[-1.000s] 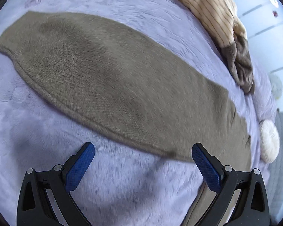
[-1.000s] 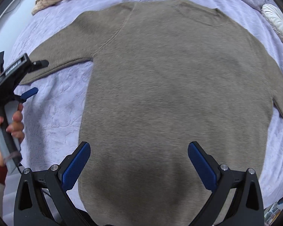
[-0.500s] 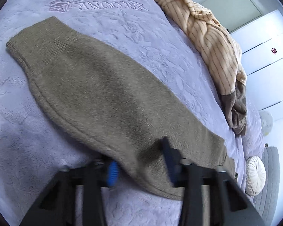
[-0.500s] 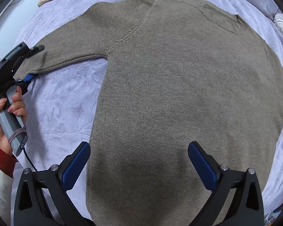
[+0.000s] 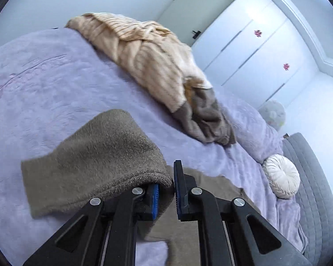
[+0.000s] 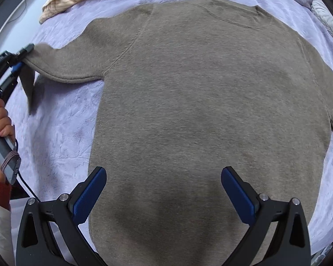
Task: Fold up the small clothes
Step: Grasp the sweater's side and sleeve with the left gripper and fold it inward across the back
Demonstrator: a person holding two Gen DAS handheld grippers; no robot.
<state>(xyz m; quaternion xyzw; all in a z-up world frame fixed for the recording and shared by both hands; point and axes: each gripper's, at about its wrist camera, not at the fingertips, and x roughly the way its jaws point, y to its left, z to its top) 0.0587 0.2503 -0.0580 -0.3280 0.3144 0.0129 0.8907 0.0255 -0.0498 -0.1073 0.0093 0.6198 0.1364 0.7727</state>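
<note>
left hand: [image 6: 1, 119] sits at the left edge of the right wrist view, fingers wrapped round the grey handle, red cuff below it. It's raised off the bed and aimed partway down toward the far side of the room.

left gripper: [image 5: 166, 190] jaws have just been closing and are now nearly together, pinched on the sleeve [image 5: 95, 155]. The knit edge is clamped between the blue pads [image 5: 177, 184], and the cuff end flops over the left finger and hangs down.

right gripper: [image 6: 164, 190] pointing steeply down over the lower body of the sweater [image 6: 199, 99]. Jaws spread wide, nothing between them, pads don't look like they're pressing on the fabric.

sweater: brown knit, lying flat on the purple blanket [image 6: 60, 137], collar toward the far edge. In the right wrist view the left-hand sleeve is lifted at its tip, and the other sleeve runs off the right edge.

blanket: fuzzy, embossed, covers the whole bed.

pile: [image 5: 148, 66] tan striped cloth with something brown bunched under it, at the far side of the bed, well apart from the sweater.

cushion: [image 5: 280, 175] round white one at the right side of the bed, beside a grey quilted thing I can't identify.

wardrobe: [image 5: 255, 51] white doors behind the bed.
</note>
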